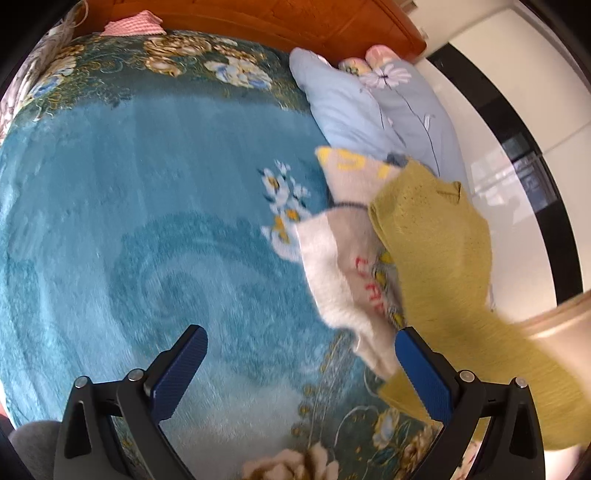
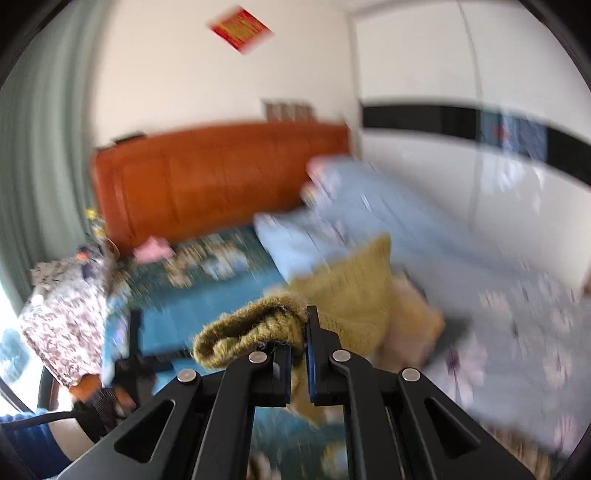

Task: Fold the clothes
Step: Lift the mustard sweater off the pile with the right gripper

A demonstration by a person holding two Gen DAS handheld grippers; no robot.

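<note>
A mustard-yellow knit garment [image 1: 439, 251] hangs in the air at the right of the left wrist view, over a white and grey printed garment [image 1: 343, 266] that lies on the blue floral bedspread [image 1: 147, 184]. My left gripper [image 1: 299, 339] is open and empty above the bedspread, its right finger beside the yellow knit. My right gripper [image 2: 300, 325] is shut on a bunched edge of the yellow knit garment [image 2: 258, 332] and holds it lifted. The right wrist view is blurred by motion.
Light blue floral pillows [image 1: 373, 107] lie at the bed's far right by the orange wooden headboard [image 1: 258, 18]. A pink checked cloth [image 1: 133, 24] sits at the far edge. A white and black wardrobe [image 1: 524, 122] stands to the right. A patterned cloth [image 2: 62, 317] hangs at left.
</note>
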